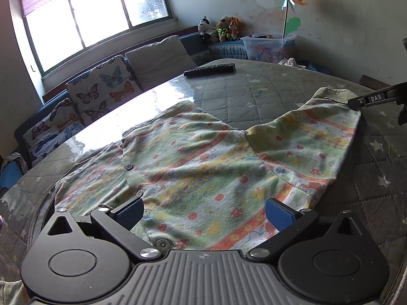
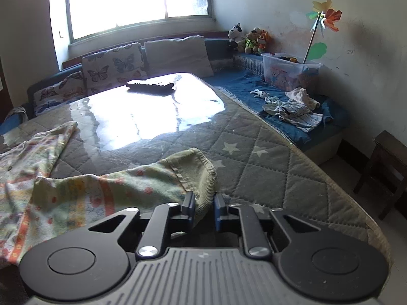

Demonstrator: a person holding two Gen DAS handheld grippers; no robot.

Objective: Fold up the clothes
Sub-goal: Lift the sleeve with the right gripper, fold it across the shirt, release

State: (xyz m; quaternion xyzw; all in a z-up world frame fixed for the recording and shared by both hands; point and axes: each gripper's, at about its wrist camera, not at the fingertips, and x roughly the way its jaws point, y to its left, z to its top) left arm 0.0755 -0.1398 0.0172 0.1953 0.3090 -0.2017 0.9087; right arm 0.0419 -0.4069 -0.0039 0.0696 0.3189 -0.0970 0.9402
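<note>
Patterned garment (image 1: 203, 167) lay spread flat on the quilted counter (image 1: 254, 94), a small snap-front top in green, yellow and orange print. Its long axis ran side to side across the left wrist view, sleeve to sleeve; the right sleeve (image 2: 157, 180) pointed away toward the far right, ending in a ribbed green cuff (image 2: 203, 178). The left sleeve reached toward the glare patch on the counter.

Right claw (image 2: 202, 209) was closed on the cuff, blue pads pinching the ribbed edge, with fabric bunched between them. In the left wrist view only its black tip showed, at the frame's right edge, touching the cuff end.

Left claw (image 1: 203, 212) was wide open, hovering just over the garment's near hem, pads apart and nothing between them. Couldn't tell if it touched the cloth.

Near hem was hidden under the left claw body. Garment's left part was cut off in the right wrist view. Strong window glare washed out the counter middle. A dark remote (image 1: 209, 70) lay well apart at the far side.
</note>
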